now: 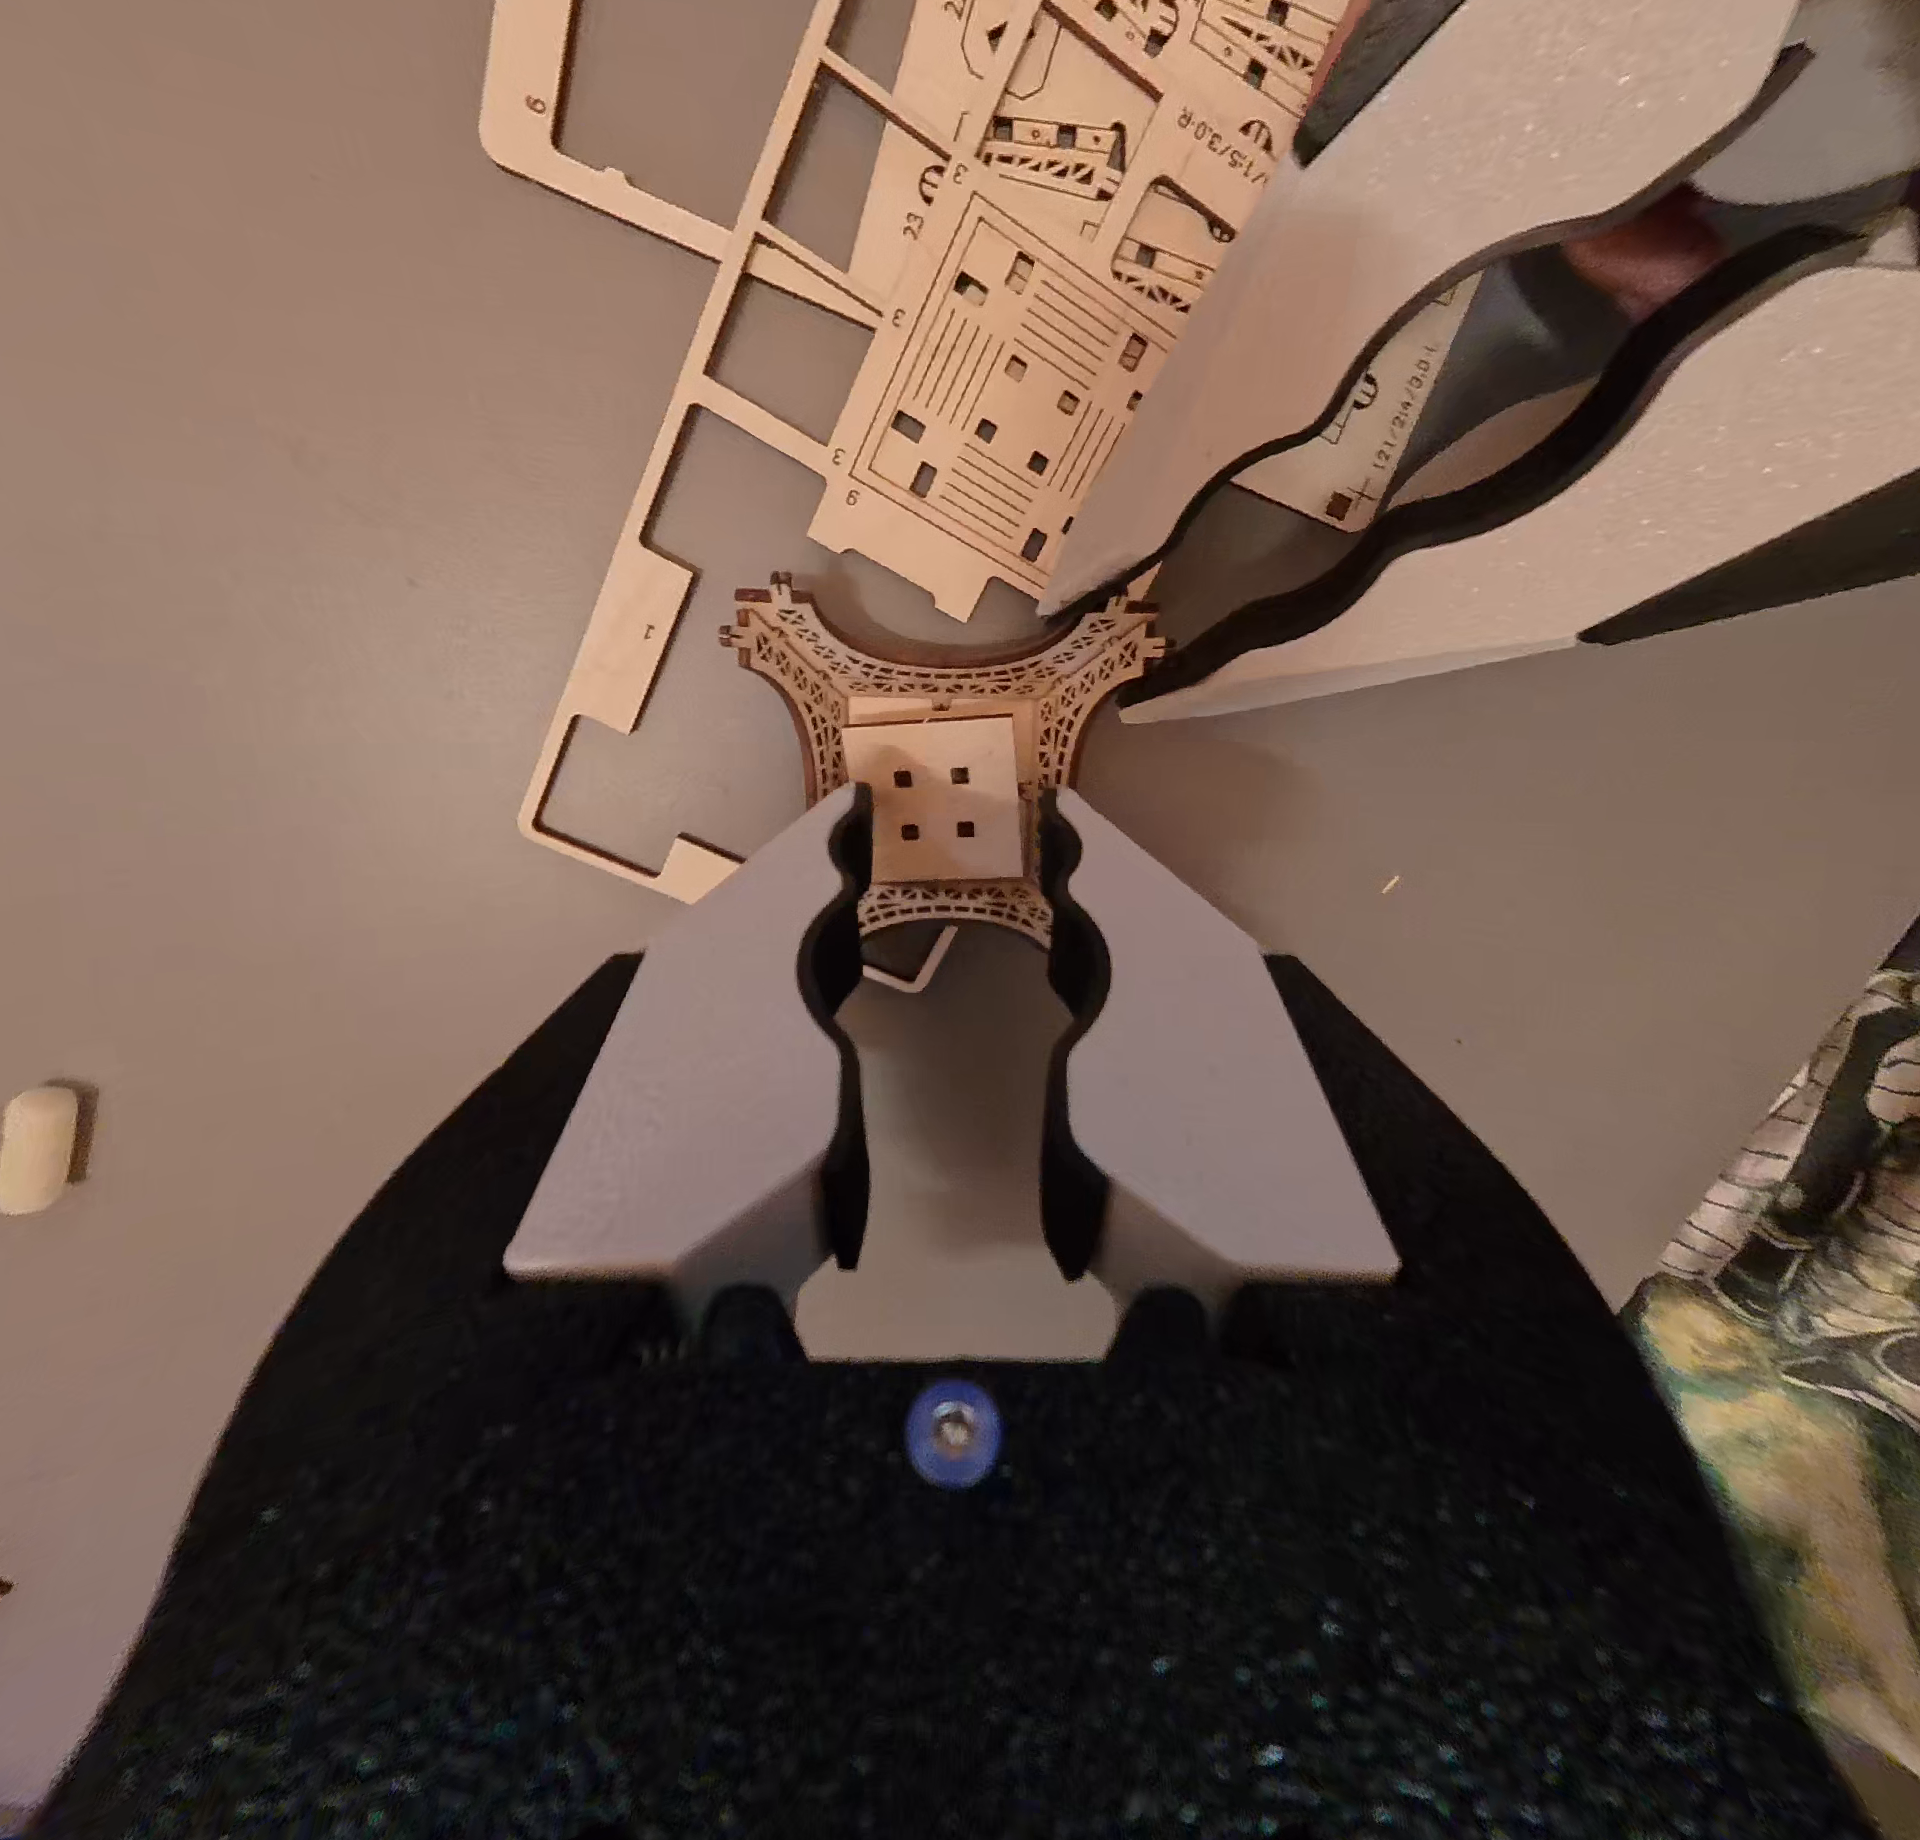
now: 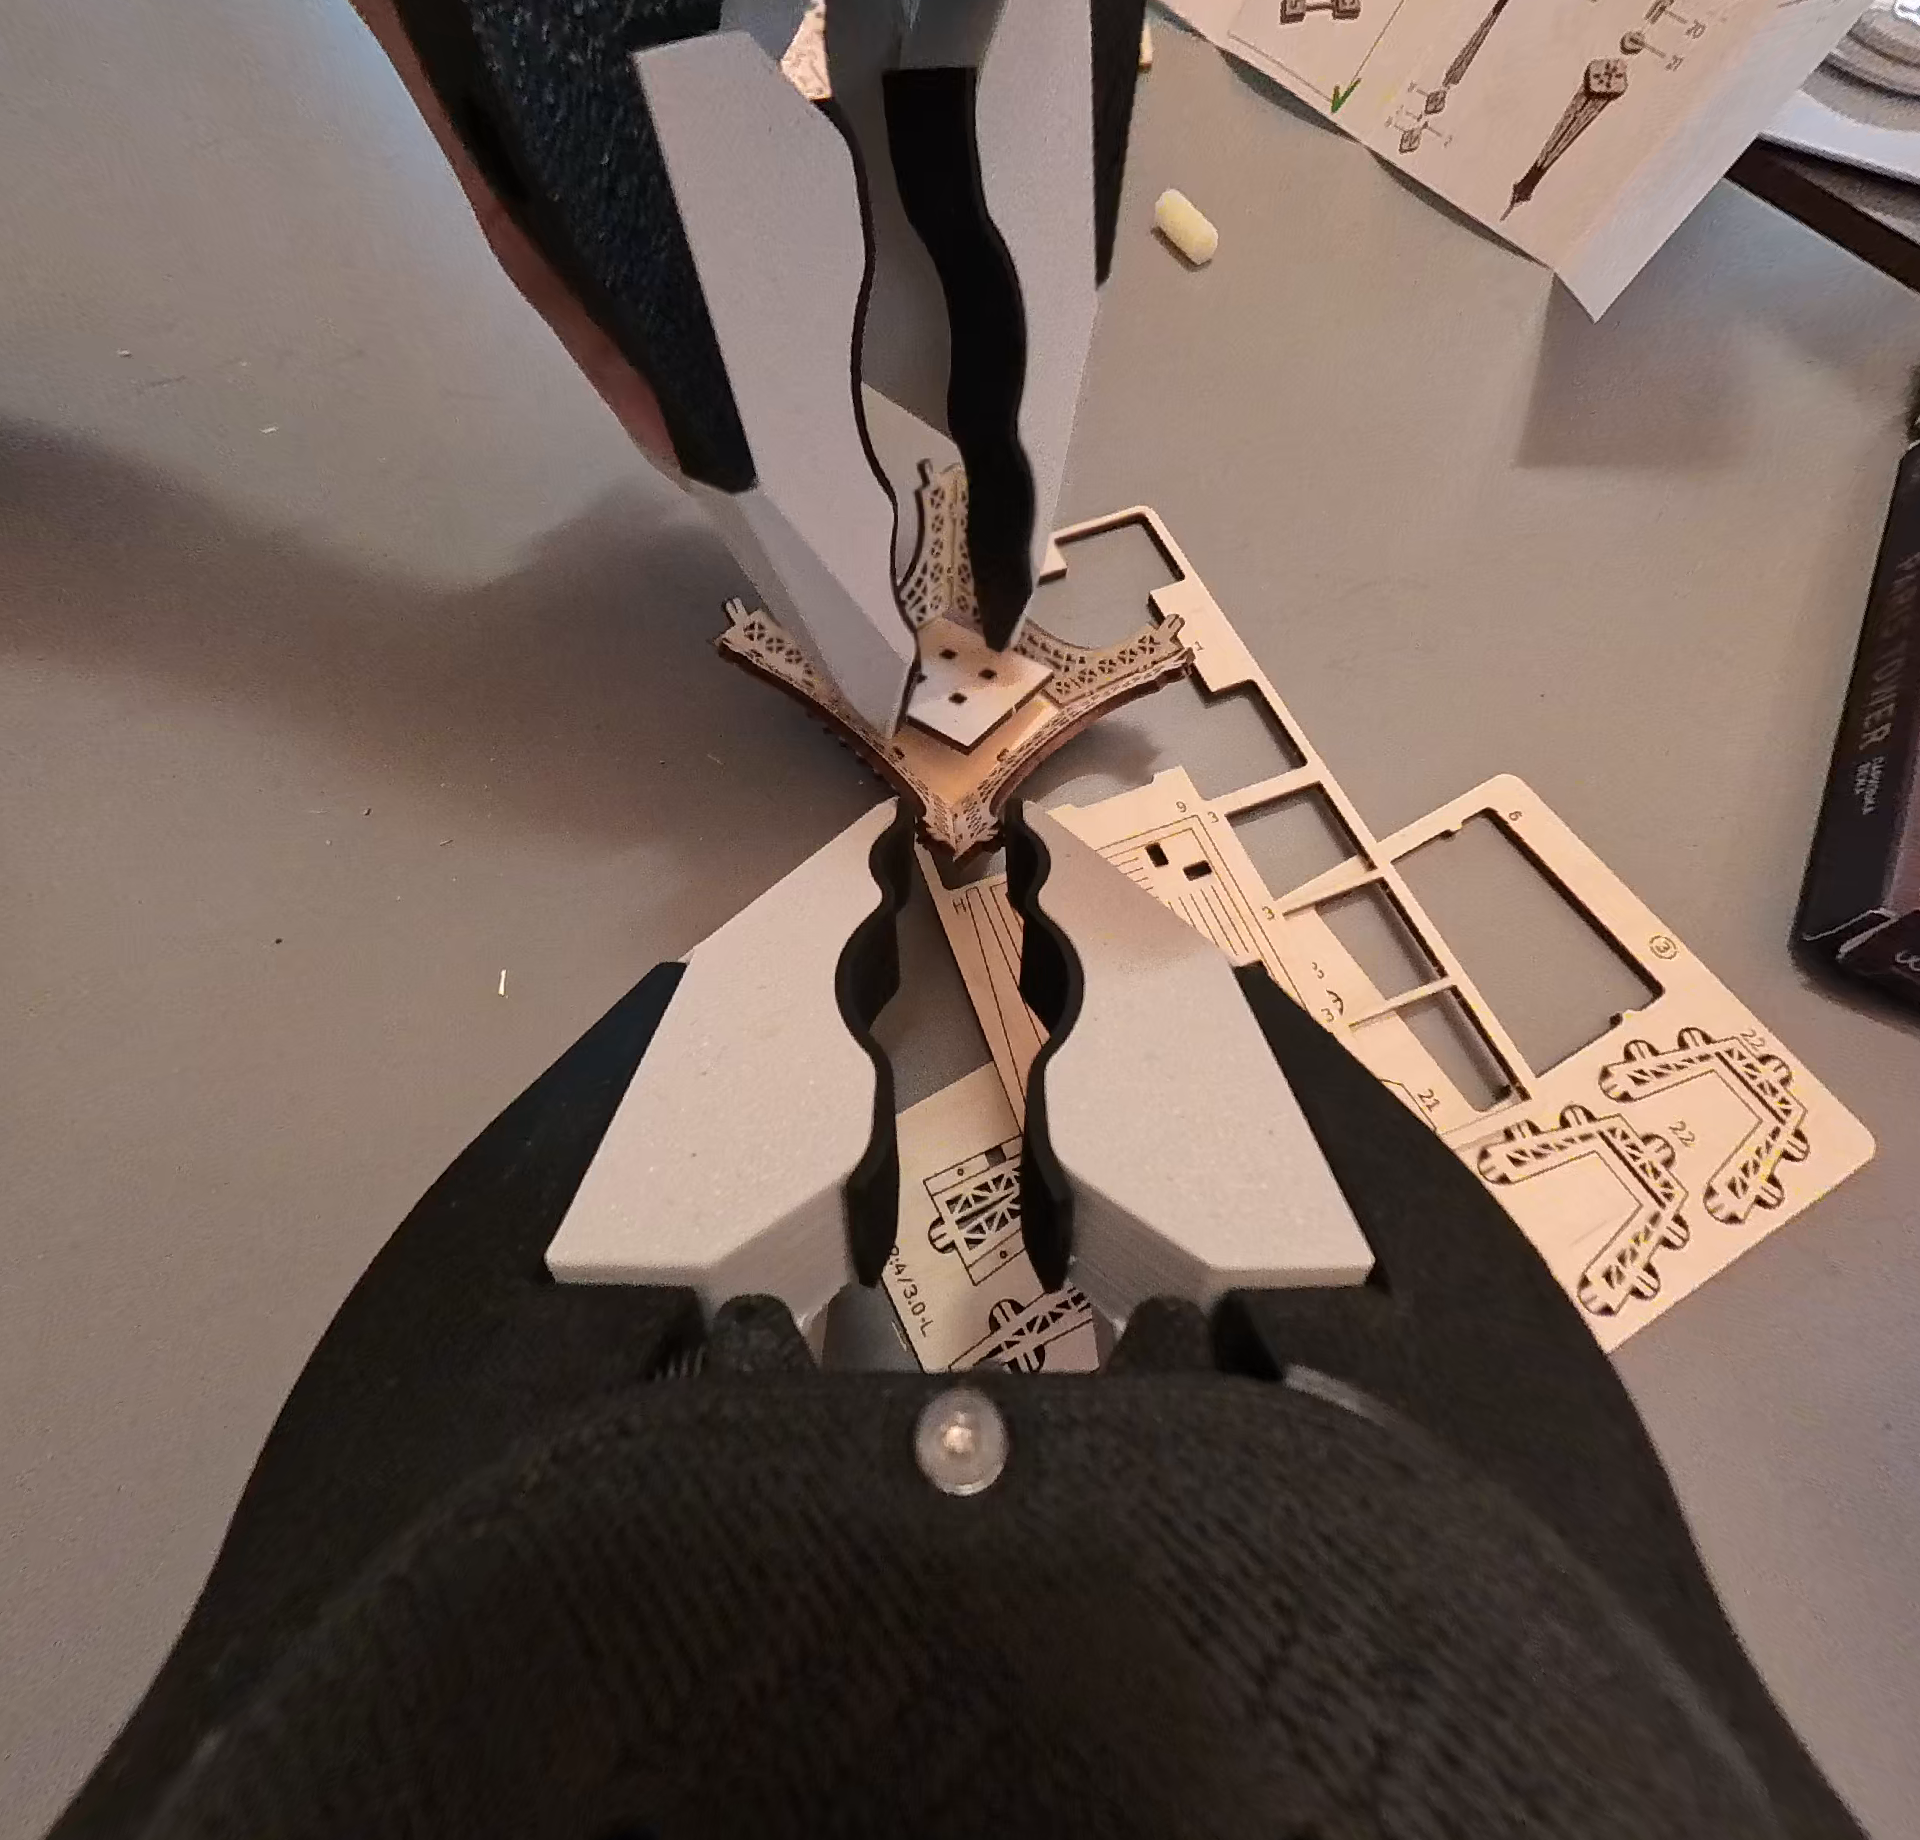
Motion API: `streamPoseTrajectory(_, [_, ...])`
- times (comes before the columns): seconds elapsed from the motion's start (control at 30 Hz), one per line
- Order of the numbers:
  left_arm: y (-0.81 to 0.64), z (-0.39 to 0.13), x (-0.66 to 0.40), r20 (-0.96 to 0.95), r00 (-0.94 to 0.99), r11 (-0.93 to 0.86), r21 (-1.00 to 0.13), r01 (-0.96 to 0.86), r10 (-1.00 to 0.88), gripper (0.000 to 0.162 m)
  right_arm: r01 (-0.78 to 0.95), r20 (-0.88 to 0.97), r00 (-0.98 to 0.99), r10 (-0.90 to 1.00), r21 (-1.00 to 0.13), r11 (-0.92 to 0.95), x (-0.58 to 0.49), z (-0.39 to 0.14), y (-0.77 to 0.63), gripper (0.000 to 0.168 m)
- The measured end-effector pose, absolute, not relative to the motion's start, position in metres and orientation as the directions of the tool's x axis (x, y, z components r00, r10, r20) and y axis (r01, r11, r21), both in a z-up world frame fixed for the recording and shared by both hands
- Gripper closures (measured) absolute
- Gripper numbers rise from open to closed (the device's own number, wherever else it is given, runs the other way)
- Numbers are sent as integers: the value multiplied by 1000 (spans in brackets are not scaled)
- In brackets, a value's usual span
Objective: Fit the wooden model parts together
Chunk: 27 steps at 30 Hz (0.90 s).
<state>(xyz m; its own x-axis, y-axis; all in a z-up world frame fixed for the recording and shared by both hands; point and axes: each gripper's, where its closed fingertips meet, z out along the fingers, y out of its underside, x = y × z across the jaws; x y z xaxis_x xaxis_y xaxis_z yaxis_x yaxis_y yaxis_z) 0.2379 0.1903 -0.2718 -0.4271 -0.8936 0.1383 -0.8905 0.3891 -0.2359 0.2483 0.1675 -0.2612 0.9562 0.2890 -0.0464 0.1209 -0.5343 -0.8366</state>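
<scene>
Tower base (image 1: pixel 940 751) stood assembled on bench (image 1: pixel 260 543) | left tool (image 1: pixel 951 814) pinched its square top plate (image 2: pixel 971 704) | right tool (image 2: pixel 951 824) spread around a leg corner | sheet (image 1: pixel 831 284) held uncut parts

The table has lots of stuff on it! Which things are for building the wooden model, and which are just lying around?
For the job:
tower base
square plate on top of it
wooden sheets of parts
instruction paper
left gripper
right gripper

Just lying about:
small cream peg
dark box
patterned cloth
</scene>
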Motion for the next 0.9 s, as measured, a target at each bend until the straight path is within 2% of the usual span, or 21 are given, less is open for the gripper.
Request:
streamPoseTrajectory(0.3, [193,-272,237,155,-436,399,-224,-889,-886,128,126,-43,956,291,-835,-536,248,-262,168,154])
streamPoseTrajectory(0.63, [194,-274,240,189,-424,382,-222,-897,-886,133,124,-46,955,293,-834,-537,248,-262,168,154])
streamPoseTrajectory(0.77, [192,-273,240,164,-435,396,-223,-891,-886,139,124,-46,955,292,-835,-537,248,-262,168,154])
streamPoseTrajectory(0.9, [193,-270,242,67,-453,430,-219,-876,-889,139,123,-47,956,289,-833,-540,248,-262,168,154])
